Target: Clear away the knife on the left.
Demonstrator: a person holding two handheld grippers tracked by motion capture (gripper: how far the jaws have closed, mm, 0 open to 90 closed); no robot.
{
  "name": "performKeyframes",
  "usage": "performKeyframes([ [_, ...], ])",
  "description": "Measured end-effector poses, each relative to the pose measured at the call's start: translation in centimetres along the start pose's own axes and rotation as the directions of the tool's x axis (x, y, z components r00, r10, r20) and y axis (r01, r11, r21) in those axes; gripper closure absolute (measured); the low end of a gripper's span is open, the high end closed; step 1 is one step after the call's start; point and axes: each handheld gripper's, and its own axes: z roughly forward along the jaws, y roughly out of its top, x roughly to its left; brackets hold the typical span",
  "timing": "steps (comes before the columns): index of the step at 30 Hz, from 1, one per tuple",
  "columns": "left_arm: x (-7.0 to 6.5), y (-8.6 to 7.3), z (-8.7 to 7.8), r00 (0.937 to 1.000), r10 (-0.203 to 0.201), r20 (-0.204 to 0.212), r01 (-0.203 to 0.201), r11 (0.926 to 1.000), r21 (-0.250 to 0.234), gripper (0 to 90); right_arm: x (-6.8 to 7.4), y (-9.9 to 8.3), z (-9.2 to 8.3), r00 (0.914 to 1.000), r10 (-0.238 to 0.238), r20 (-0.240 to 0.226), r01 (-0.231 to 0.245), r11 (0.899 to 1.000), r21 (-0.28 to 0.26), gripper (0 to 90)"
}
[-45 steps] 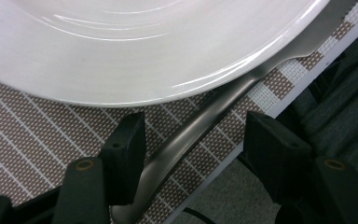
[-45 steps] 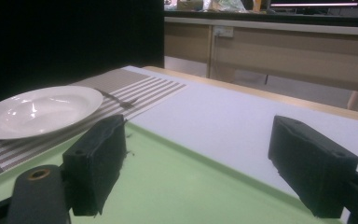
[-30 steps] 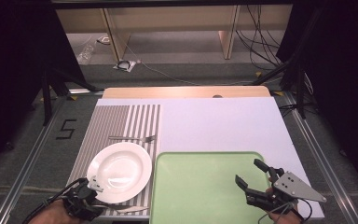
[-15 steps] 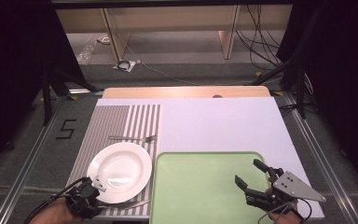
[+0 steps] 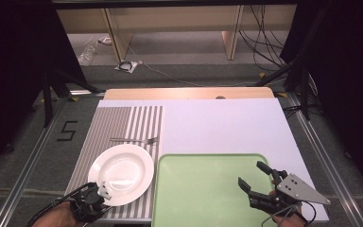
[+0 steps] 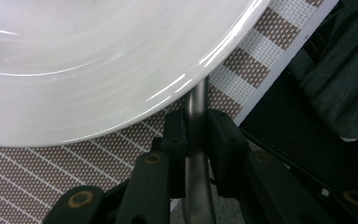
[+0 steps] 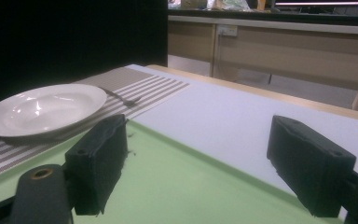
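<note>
A white plate [image 5: 123,172] sits on the striped placemat [image 5: 123,123], with a fork [image 5: 134,140] lying just behind it. At the plate's near rim [image 6: 98,60] my left gripper [image 5: 94,198] has just been closing its jaws, and the pads now press on a thin metal utensil handle [image 6: 198,98]. The handle's far end runs under the plate rim, so what kind of utensil it is stays hidden. My right gripper [image 5: 251,173] hovers open over the right part of the green tray [image 5: 203,189], nothing between its pads [image 7: 98,158].
The placemat and tray lie on a white board [image 5: 227,127] over a wooden table [image 5: 184,92]. In the right gripper view the plate [image 7: 42,109] and fork [image 7: 121,98] lie to the left beyond the tray's rim [image 7: 177,144]. Cables and furniture legs stand on the floor beyond.
The utensil that lay along the placemat's front edge beside my left gripper has swung in towards it and now shows between the left jaws. The right gripper has not moved.
</note>
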Motion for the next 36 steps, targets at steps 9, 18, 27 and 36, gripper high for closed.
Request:
performKeyframes([
  [9,-0.6,0.2,0.0,0.9962,0.078,-0.039,-0.078,0.9969,0.011,78.2,0.0,0.0,0.1,1.0000,0.003,0.000,-0.003,1.000,0.001,21.1],
  [18,-0.7,-0.1,-0.2,0.9952,0.098,-0.003,-0.098,0.9950,-0.022,78.4,0.0,0.0,0.1,1.0000,0.006,-0.001,-0.006,1.000,0.000,21.3],
  [27,-0.9,-0.2,-0.8,0.9944,0.106,0.003,-0.106,0.9939,-0.032,78.4,0.0,-0.1,0.1,1.0000,0.006,-0.001,-0.006,1.000,0.001,21.3],
  [36,-1.1,-0.4,-1.3,0.9944,0.104,0.018,-0.104,0.9939,-0.038,78.5,0.0,-0.1,0.1,1.0000,0.006,0.001,-0.006,1.000,0.005,21.3],
])
